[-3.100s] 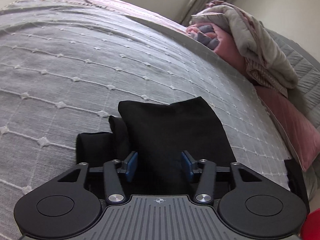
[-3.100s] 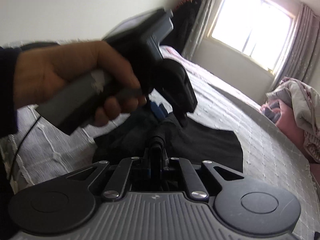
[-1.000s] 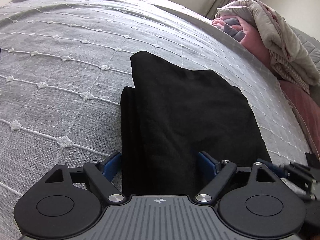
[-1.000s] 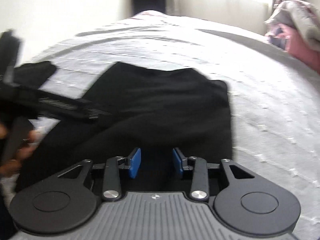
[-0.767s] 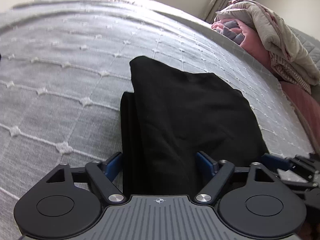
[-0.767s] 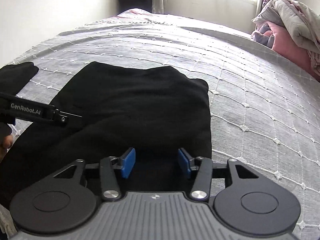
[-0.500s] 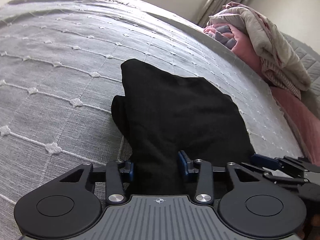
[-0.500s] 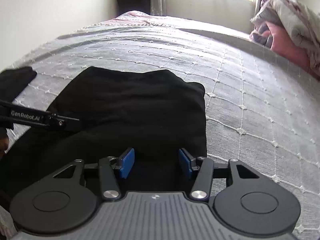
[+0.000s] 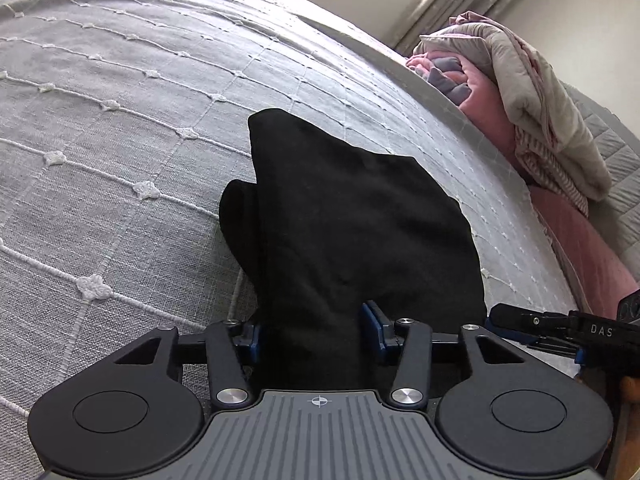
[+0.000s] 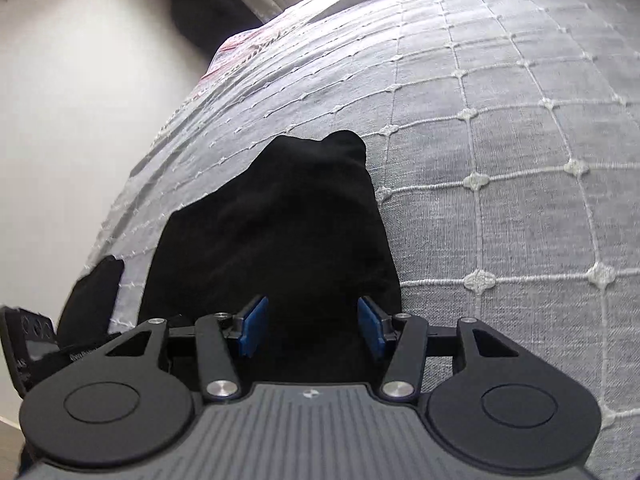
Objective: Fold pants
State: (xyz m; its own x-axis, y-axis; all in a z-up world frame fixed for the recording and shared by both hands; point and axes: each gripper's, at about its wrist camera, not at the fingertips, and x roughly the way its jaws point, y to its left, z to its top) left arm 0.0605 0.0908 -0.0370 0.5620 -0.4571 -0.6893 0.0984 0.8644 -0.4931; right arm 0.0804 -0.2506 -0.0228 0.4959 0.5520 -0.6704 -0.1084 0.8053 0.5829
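left wrist view: the folded black fabric pants (image 9: 352, 216) lie on the grey quilted bedspread (image 9: 120, 128) of the bed, and their near left edge is bunched and raised between the blue pads of the left gripper (image 9: 316, 332), which is clenched on the cloth; its jaws have just eased a little wider but the pads touch the fabric on both sides. at the far right sits a heap of pink and beige bedding (image 9: 520, 92). in the right wrist view the right gripper (image 10: 312, 330) stands released, jaws wide, over the near right edge of the pants, with cloth between the pads but gaps at both sides. the step in hand looks like taking hold of the near edge with both grippers for one more fold. the next move likely calls for the right gripper to close on its edge, then for both to lift level and carry the near edge over to the far edge.
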